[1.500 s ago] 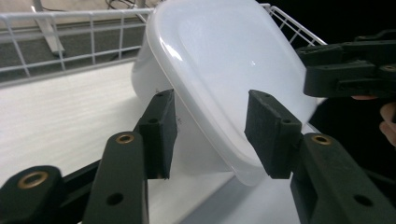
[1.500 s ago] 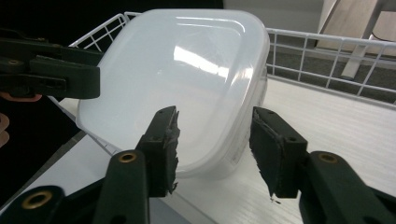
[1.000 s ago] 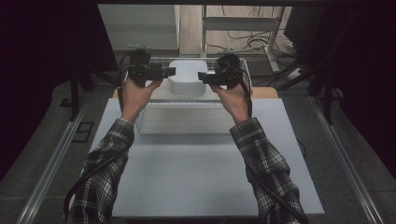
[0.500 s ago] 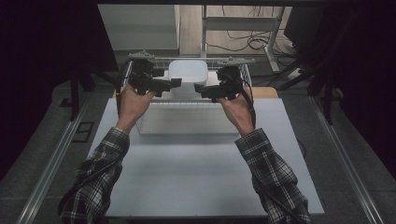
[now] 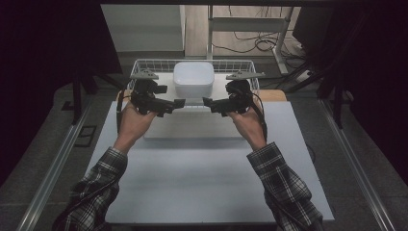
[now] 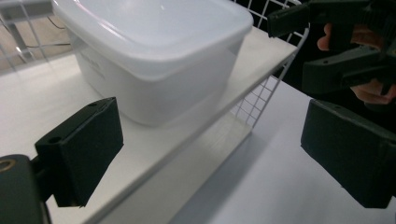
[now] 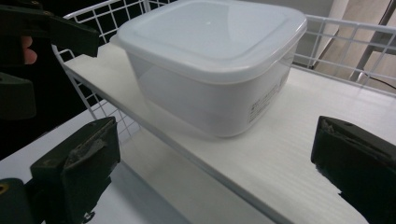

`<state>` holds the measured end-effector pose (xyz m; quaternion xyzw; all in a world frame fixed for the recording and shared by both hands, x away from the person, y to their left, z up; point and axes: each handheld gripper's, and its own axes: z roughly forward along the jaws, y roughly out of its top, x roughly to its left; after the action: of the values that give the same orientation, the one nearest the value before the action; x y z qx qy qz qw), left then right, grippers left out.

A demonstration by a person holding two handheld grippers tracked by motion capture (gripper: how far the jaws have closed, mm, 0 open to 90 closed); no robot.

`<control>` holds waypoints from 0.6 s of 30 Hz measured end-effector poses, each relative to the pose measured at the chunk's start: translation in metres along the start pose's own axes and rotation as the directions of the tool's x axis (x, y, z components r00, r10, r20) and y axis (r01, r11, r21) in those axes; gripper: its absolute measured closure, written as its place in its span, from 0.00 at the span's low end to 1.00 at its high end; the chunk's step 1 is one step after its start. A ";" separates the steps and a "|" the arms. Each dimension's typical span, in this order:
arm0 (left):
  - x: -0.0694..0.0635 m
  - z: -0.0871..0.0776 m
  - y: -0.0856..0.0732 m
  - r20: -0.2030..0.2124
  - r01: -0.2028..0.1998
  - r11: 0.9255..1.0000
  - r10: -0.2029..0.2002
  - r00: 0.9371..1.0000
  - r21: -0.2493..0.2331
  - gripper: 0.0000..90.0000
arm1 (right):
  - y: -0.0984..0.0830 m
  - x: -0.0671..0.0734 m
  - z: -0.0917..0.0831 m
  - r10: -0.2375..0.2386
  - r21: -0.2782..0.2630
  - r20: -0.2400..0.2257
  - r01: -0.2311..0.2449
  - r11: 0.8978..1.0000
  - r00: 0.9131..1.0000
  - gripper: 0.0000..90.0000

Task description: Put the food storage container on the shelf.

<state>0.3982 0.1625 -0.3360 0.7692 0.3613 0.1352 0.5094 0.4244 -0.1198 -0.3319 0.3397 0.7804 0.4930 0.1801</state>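
Observation:
A white plastic container with its lid on (image 5: 193,79) stands on a white board (image 7: 289,154) that lies across a wire basket (image 5: 144,65). My left gripper (image 5: 176,103) hovers just in front of the container's left corner and points inward. My right gripper (image 5: 209,103) mirrors it at the right corner. In the left gripper view the container (image 6: 159,56) sits beyond the left gripper (image 6: 210,154), whose pads are wide apart with nothing between them. The right gripper (image 7: 215,168) frames the container (image 7: 210,60) the same way. Both pairs of jaws have just been opening.
A flat white slab (image 5: 192,130) lies on the white table mat (image 5: 202,183) in front of the basket. The basket's wire wall (image 6: 261,100) drops below the board's near edge. Dark stands and cables surround the table's far side.
Both grippers came down from beside the container and back toward the person, and their jaws spread wider. The container stayed on the board.

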 end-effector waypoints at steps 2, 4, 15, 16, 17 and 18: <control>-0.002 0.000 -0.007 0.002 -0.001 1.000 0.001 1.000 0.005 0.06 | -0.003 0.002 -0.002 -0.012 0.003 -0.003 0.012 1.000 1.000 0.01; -0.003 -0.001 -0.012 0.007 -0.001 1.000 0.001 1.000 0.003 0.06 | -0.004 0.003 -0.002 -0.015 0.003 -0.005 0.015 1.000 1.000 0.01; -0.018 -0.005 -0.033 0.023 -0.044 0.999 0.044 0.999 0.010 0.05 | -0.016 0.019 -0.007 -0.077 0.025 -0.025 0.078 0.997 0.997 0.01; -0.019 -0.005 -0.035 0.028 -0.046 0.999 0.045 0.999 0.012 0.05 | -0.016 0.019 -0.007 -0.077 0.025 -0.025 0.078 0.997 0.997 0.01; -0.020 -0.004 -0.039 0.032 -0.042 0.999 0.042 0.999 0.011 0.05 | -0.019 0.022 -0.008 -0.088 0.029 -0.025 0.089 0.996 0.996 0.01; -0.020 -0.004 -0.039 0.032 -0.042 0.999 0.042 0.999 0.011 0.05 | -0.020 0.023 -0.008 -0.092 0.030 -0.027 0.093 0.995 0.995 0.01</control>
<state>0.3654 0.1601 -0.3650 0.7817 0.3377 0.1315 0.5075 0.3960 -0.1139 -0.3445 0.2999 0.8052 0.4761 0.1873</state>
